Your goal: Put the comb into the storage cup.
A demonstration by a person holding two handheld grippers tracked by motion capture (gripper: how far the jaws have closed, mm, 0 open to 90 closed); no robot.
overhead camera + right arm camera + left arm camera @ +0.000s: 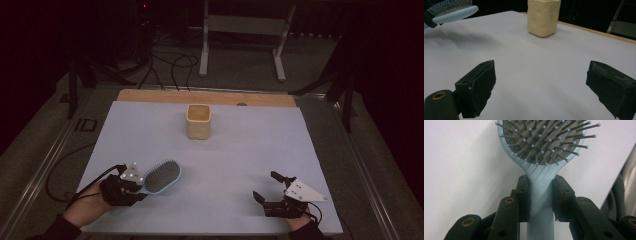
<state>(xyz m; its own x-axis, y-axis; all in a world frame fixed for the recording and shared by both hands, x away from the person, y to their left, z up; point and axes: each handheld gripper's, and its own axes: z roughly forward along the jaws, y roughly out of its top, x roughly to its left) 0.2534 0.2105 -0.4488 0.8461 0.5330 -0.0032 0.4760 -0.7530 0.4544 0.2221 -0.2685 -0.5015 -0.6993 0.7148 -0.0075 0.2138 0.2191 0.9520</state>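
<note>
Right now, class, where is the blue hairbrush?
In the high view the blue hairbrush sits at the near left of the white sheet, its handle clamped in the left hand-held gripper, well short of the cream cup.

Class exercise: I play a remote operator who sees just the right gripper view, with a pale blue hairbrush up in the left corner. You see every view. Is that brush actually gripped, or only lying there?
Observer: Gripped. The left gripper is shut on the hairbrush, its fingers pressing both sides of the handle just below the head.
Operator: Which way do the bristles face?
Observer: In the high view they face up.
Operator: Is the cream cup empty?
Observer: The high view looks into the cup; nothing shows inside, though it is dim.
Operator: And my own gripper?
Observer: The right gripper is open, low over the white sheet.
</note>
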